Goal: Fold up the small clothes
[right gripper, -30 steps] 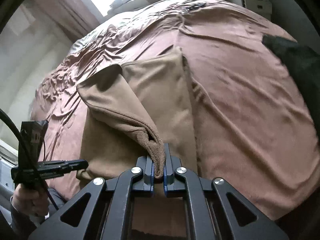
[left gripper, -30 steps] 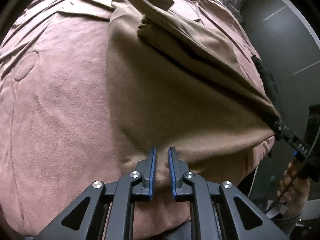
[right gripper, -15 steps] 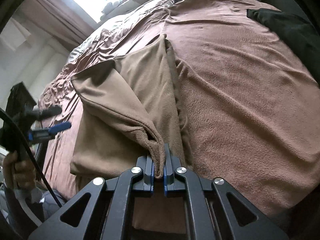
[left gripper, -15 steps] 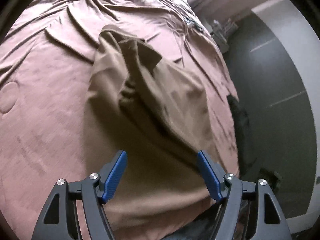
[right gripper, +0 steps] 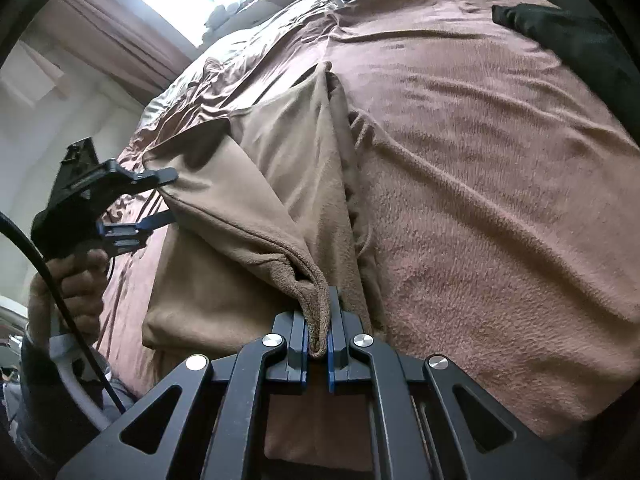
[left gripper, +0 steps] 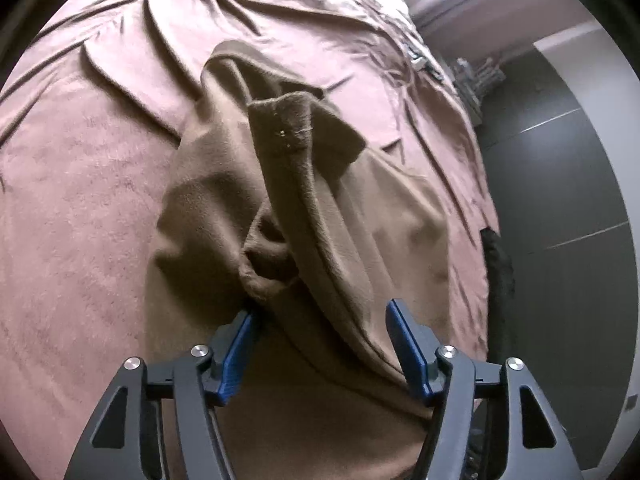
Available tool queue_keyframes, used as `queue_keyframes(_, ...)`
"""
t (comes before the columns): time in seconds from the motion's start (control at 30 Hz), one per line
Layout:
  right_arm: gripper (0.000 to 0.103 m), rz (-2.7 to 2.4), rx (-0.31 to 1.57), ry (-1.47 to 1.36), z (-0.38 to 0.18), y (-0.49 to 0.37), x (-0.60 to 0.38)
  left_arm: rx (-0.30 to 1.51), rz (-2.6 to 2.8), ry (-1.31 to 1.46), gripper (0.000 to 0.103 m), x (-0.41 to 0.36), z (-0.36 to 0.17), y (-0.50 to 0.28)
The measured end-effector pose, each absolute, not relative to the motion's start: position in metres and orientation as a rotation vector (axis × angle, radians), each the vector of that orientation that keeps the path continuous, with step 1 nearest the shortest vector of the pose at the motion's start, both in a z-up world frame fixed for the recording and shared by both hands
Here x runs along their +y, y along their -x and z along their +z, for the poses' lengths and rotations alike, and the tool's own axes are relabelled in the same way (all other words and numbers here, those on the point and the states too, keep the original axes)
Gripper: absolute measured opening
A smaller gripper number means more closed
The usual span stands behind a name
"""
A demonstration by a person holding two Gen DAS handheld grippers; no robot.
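Brown fleece garment [left gripper: 304,216] — we count one — lies partly lifted on the pink bedspread [left gripper: 80,184]. Our right gripper [right gripper: 318,350] pinches its folded edge tight; our left gripper [left gripper: 320,344] stands wide apart around a raised fold. One black cloth [right gripper: 580,44] lies well apart — near the bed's edge.

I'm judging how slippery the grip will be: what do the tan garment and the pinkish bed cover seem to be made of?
The tan garment looks like soft fleece or brushed knit: matte, with a fuzzy nap along the edge pinched in the right gripper. The bed cover seems a plush, short-pile fabric, showing fine ribbed texture and a slight sheen on its wrinkles. The exact fibre of either cannot be told.
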State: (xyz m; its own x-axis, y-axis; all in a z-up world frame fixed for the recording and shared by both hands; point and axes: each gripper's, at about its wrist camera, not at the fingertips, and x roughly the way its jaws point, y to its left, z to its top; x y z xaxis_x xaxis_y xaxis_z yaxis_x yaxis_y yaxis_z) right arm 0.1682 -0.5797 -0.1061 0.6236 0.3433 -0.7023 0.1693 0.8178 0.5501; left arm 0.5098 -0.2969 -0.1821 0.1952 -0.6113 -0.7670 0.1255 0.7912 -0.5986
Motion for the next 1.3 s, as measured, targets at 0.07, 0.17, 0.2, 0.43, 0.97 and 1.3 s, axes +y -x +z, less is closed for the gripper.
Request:
queue_keyframes(0.07, 0.003, 0.110, 0.909, -0.629, -0.109, -0.169, -0.580, 1.280, -0.534, 0.458, 0.064, -0.296, -0.186, -0.512)
queue_keyframes(0.17, 0.003, 0.113, 0.912, -0.634, -0.113, -0.170, -0.581, 1.276, -0.519, 0.448, 0.056, -0.295, -0.186, -0.516)
queue_keyframes(0.2, 0.003, 0.113, 0.912, -0.636, -0.112, -0.171, -0.581, 1.274, -0.517, 0.458, 0.053, -0.293, -0.185, -0.518)
queue_keyframes(0.43, 0.003, 0.114, 0.907, -0.649, -0.116, -0.171, -0.580, 1.259, -0.560, 0.462, 0.020, -0.296, -0.164, -0.523)
queue_keyframes(0.97, 0.003, 0.134, 0.868, -0.680, -0.117, -0.160, -0.583, 1.209, -0.720, 0.471, 0.016, -0.368, -0.122, -0.561)
queue_keyframes(1.3, 0.003, 0.152, 0.837, -0.688, -0.120, -0.153, -0.582, 1.257, -0.725, 0.392, 0.015, -0.435, -0.149, -0.593)
